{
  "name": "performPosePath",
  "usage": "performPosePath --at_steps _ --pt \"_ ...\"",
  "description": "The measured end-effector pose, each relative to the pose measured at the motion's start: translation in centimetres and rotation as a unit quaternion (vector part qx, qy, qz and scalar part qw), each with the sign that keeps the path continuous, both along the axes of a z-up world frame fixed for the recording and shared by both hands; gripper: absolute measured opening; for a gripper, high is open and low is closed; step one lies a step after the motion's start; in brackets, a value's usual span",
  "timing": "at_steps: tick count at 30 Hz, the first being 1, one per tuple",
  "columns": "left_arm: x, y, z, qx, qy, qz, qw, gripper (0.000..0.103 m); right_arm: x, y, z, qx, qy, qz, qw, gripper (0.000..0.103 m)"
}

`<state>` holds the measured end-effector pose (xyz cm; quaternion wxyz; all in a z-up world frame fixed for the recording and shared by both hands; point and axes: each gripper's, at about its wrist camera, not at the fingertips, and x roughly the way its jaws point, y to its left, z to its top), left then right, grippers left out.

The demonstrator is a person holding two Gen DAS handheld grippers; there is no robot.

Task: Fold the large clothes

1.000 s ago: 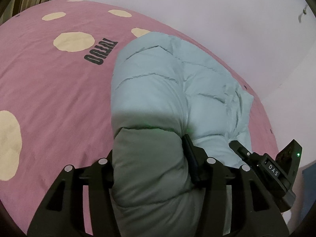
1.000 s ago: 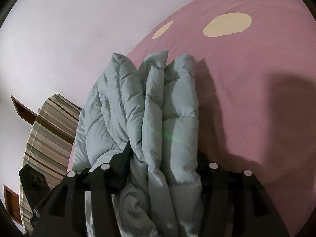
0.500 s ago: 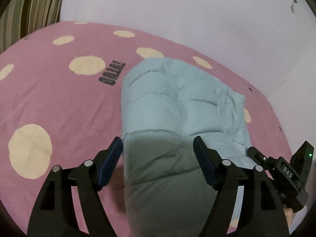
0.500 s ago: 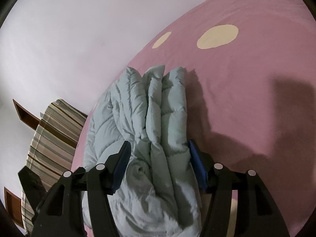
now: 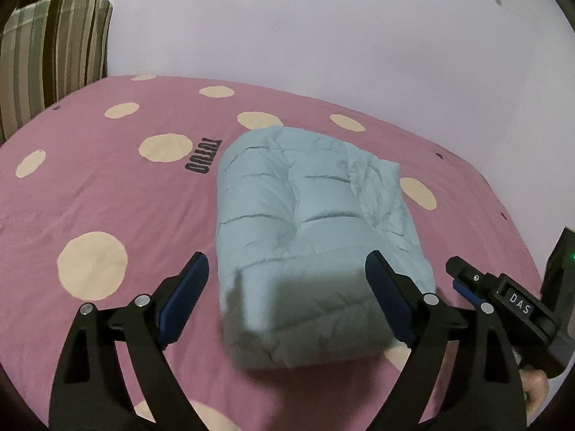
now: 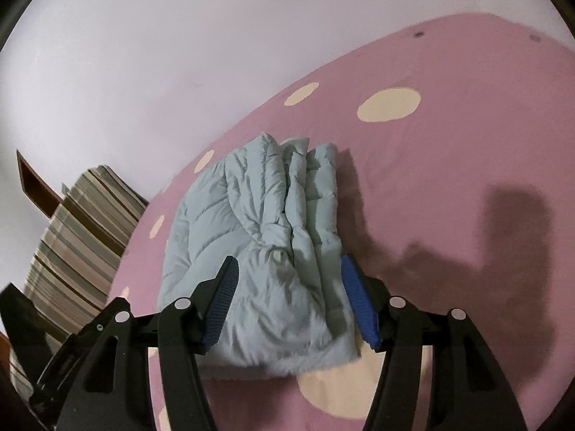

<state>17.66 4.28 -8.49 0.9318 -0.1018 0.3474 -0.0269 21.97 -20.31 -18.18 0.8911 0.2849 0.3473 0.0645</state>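
A light blue puffer jacket (image 5: 309,222) lies folded into a thick bundle on the pink sheet (image 5: 107,197) with cream dots. My left gripper (image 5: 286,261) hovers over the bundle's near end. Its jaws are opening wide, and the blue pads stand clear on either side of the fabric. In the right wrist view the same jacket (image 6: 258,215) shows its stacked folded edges. My right gripper (image 6: 288,264) is open above the near end, its pads beside the fabric and not pressing on it. The right tool's labelled housing (image 5: 517,309) shows at the left view's right edge.
A striped cushion (image 5: 54,54) stands at the bed's far left against the pale wall and also shows in the right wrist view (image 6: 79,244). A brown wooden shelf (image 6: 32,179) hangs above it. A fingertip (image 5: 535,391) shows at the lower right. Pink sheet surrounds the jacket.
Both grippers let go of the jacket's near end, opened, and pulled back and up. The bundle stays on the bed and looks smaller in both views.
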Motion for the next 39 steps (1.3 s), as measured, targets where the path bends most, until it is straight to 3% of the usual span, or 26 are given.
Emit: performPosePath --at_steps 2,17,26,39 --pt "-1.1 -0.3 0.4 0.012 -0.001 0.007 0.9999 0.092 -1.2 0.5 1.1 -0.032 -0.003 -0.008 0.999 0.071" --pt "-7.7 -1.1 4.4 0.07 -0.024 0.044 0.9963 0.097 -8.3 3.6 7.3 -0.191 -0.036 -0.031 0.98 0.077" --pt "-9.7 -1.2 5.2 0.074 -0.032 0.049 0.9955 0.097 -10.3 4.9 8.2 -0.226 -0.054 -0.024 0.972 0.077" --pt "-10.7 -2.0 5.5 0.076 -0.04 0.046 0.9952 0.097 -11.1 5.4 8.4 -0.232 -0.063 -0.024 0.97 0.077"
